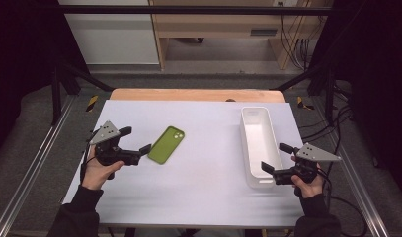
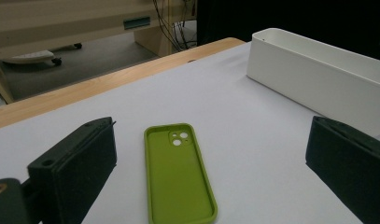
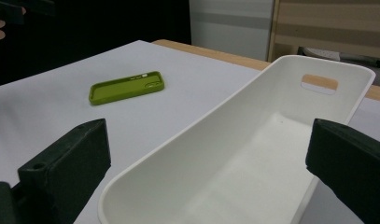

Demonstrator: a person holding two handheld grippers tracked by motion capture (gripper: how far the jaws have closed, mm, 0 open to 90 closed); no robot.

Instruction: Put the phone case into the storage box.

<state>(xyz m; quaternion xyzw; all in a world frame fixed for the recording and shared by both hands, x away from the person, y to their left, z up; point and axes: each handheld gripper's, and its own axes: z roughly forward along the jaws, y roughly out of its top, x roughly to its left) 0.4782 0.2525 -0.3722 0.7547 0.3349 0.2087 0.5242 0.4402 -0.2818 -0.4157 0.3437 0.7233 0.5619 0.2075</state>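
A green phone case (image 1: 166,144) lies hollow side up on the white table (image 1: 203,118), left of centre. My left gripper (image 1: 136,140) is open just left of the case, its jaws spread wide with nothing between them. In the left gripper view the case (image 2: 178,172) lies between and ahead of the two jaws. A long white bin (image 1: 258,143) stands empty at the right. My right gripper (image 1: 277,158) is open at the bin's near right end. In the right gripper view the bin (image 3: 253,154) sits between the jaws and the case (image 3: 127,87) lies farther off.
The table's wooden far edge (image 1: 196,95) shows beyond the white surface. Metal rails (image 1: 35,163) run along both sides of the table. Cables (image 1: 346,197) trail on the floor at the right. A wooden cabinet (image 1: 218,29) stands beyond the table.
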